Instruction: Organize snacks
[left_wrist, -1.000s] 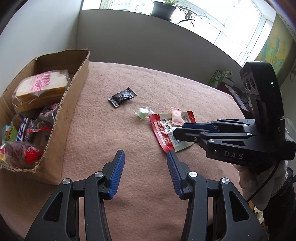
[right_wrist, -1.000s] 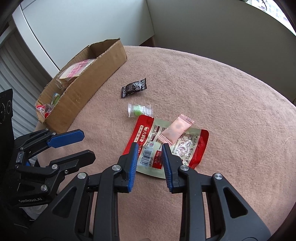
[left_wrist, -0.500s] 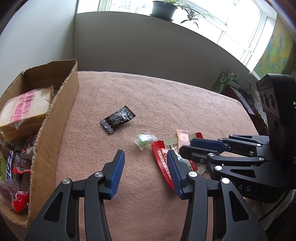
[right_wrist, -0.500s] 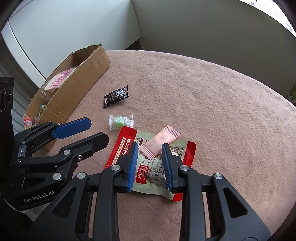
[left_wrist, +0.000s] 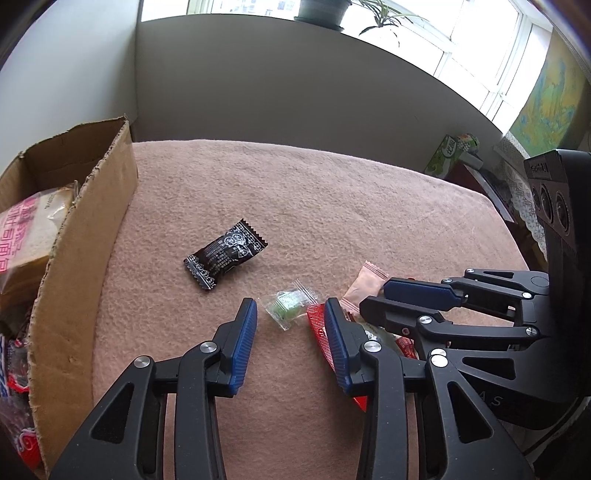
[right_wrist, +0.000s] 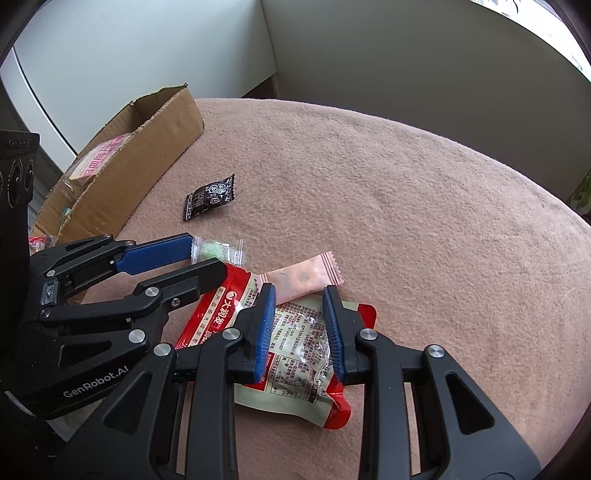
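Left claw (left_wrist: 290, 317) is closing, nothing yet gripped, aimed at the green candy (left_wrist: 290, 308); right claw (right_wrist: 298, 319), narrow and empty, hovers over the pink candy (right_wrist: 303, 277), likely its pick.

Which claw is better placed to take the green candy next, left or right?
Left. The left claw points at the green candy, which lies just ahead of its closing jaws, nothing between them yet. The right claw hovers over the red pouch and pink candy.
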